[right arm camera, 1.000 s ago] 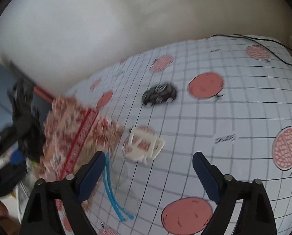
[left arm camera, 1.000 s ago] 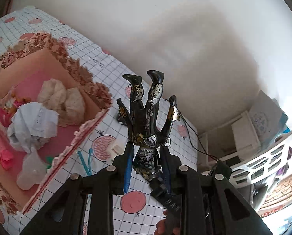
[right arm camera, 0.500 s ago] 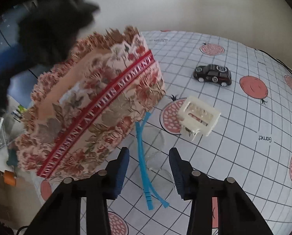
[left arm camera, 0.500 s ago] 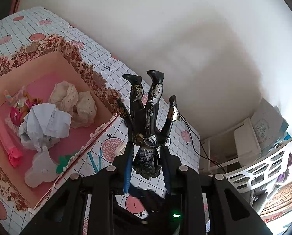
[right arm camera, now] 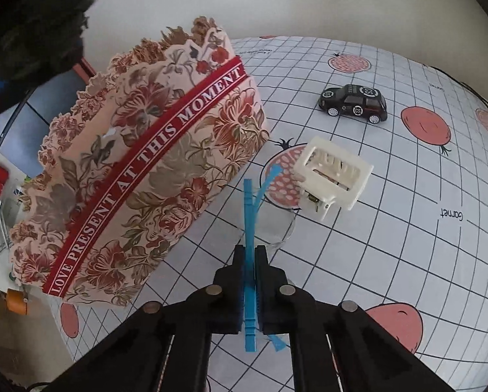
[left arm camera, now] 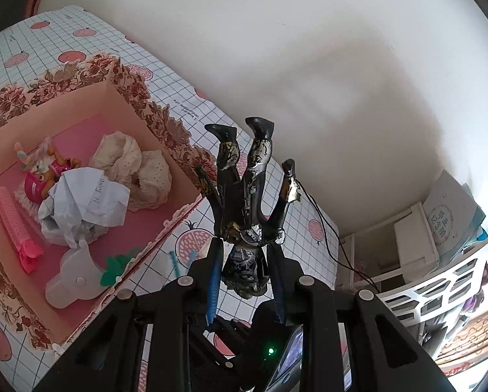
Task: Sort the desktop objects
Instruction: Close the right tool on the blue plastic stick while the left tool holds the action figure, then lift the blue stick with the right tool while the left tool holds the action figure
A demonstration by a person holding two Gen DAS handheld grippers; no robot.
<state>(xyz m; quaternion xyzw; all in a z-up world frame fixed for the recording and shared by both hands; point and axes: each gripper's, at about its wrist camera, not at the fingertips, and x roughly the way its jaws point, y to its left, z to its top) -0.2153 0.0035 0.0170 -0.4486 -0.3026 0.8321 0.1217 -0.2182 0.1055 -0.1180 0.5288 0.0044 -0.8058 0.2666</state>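
My left gripper point(left arm camera: 245, 261) is shut on a dark action figure point(left arm camera: 248, 192), held head down, legs up, in the air to the right of the open floral box point(left arm camera: 165, 121). The box holds crumpled paper point(left arm camera: 83, 202), beige cloth, a pink roller and a small doll. My right gripper point(right arm camera: 250, 261) is shut on a blue zip tie point(right arm camera: 249, 215) low over the checked tablecloth, just right of the floral box's wall point(right arm camera: 139, 170). A second blue strip point(right arm camera: 270, 179) lies beside it.
A white plastic toy block point(right arm camera: 333, 176) lies just beyond the zip tie. A black toy car point(right arm camera: 353, 104) stands farther back. A black cable point(left arm camera: 328, 228) runs over the table's far edge. White shelving point(left arm camera: 440, 261) stands beyond the table.
My right gripper closed on the blue zip tie, having swung in beside the box. My left gripper rose and drew back with the figure, so more of the box interior shows.
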